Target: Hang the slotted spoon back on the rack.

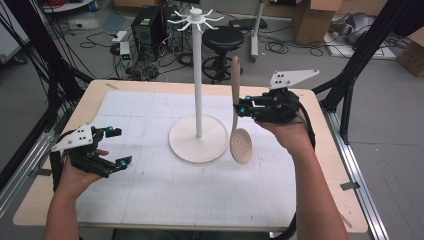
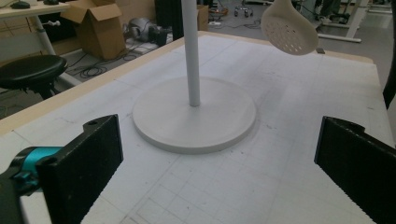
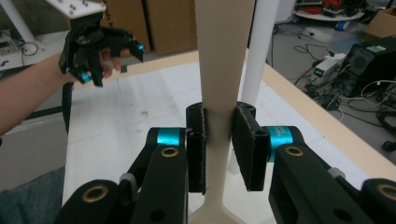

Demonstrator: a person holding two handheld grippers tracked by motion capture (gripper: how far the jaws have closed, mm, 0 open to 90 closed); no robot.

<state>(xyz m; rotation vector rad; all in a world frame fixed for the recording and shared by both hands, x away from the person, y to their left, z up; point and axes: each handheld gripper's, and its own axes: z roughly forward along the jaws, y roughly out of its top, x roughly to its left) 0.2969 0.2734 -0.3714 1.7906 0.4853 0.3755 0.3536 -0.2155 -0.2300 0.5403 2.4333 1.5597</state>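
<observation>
One gridded white mat (image 1: 150, 190) on wooden table (image 1: 95, 97), cluttered workshop floor (image 1: 390, 130), cardboard boxes (image 1: 312, 17)

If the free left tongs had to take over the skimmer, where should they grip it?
Probably the bare upper handle of the skimmer, above the right tongs, coming in level from the left: it hangs upright, and that flat, narrow handle suits open tongs better than the wide round bowl.

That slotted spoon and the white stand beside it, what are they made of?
Slotted spoon: probably matte beige plastic, though it might be pale wood; smooth, even colour, no visible grain. Stand: looks like white-painted metal or plastic, with a uniform satin surface.
</observation>
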